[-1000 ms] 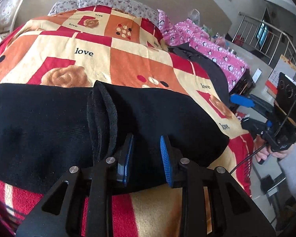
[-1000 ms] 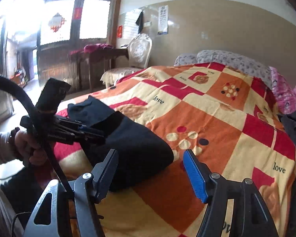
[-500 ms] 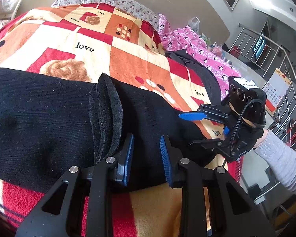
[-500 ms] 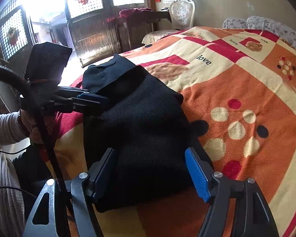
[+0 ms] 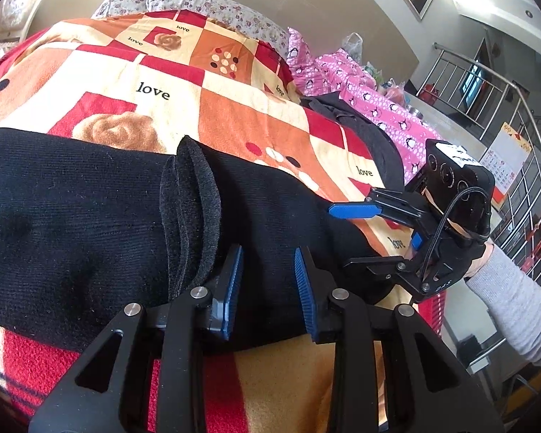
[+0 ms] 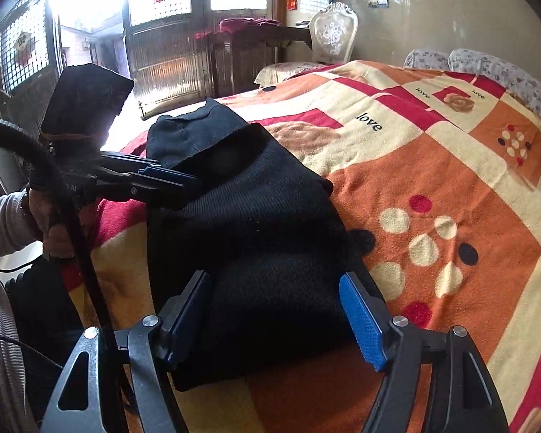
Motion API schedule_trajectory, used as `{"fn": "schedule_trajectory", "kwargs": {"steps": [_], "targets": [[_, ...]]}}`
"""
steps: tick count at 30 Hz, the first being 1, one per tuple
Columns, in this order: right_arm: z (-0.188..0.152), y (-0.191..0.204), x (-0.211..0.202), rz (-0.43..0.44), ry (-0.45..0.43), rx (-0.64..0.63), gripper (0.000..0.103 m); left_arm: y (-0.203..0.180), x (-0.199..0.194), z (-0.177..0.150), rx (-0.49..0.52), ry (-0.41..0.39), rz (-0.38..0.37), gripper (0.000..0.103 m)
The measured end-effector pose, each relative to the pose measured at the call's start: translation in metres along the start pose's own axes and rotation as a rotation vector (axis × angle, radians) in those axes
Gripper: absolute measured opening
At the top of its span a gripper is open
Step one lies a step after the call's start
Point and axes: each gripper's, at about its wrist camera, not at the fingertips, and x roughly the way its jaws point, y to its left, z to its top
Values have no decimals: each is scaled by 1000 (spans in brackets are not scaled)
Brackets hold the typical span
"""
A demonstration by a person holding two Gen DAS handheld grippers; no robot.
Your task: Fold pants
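Black pants (image 5: 72, 223) lie folded across the orange and red blanket (image 5: 234, 119), with a fleecy inner edge (image 5: 194, 195) turned up in the middle. My left gripper (image 5: 267, 263) sits low over their near edge. Its jaws are opening, fabric shows between the blue pads, and they do not press on it. In the right wrist view the same pants (image 6: 263, 216) run away from me. My right gripper (image 6: 274, 288) stands open and wide astride their near end, not pinching. It also shows as the right gripper (image 5: 339, 237) at the pants' right end, and the left gripper (image 6: 184, 180) at their left side.
A dark garment (image 5: 371, 137) and a pink penguin quilt (image 5: 375, 108) lie on the bed's far right, floral pillows (image 5: 205, 7) at its head. A metal railing (image 5: 515, 166) stands beyond. A white chair (image 6: 333, 32) and a dark table (image 6: 256, 47) stand by the windows.
My right gripper has come in and down from beside the bed to straddle the pants' end. The left gripper has kept its place and its jaws have parted slightly.
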Motion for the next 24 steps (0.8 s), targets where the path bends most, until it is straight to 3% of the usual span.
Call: {"fn": "schedule_trajectory", "kwargs": {"steps": [10, 24], "targets": [[1, 1, 0, -25, -3, 2, 73, 9, 0, 2, -40, -8, -56, 32], [1, -2, 1, -7, -3, 20, 76, 4, 0, 1, -20, -5, -41, 32]]}}
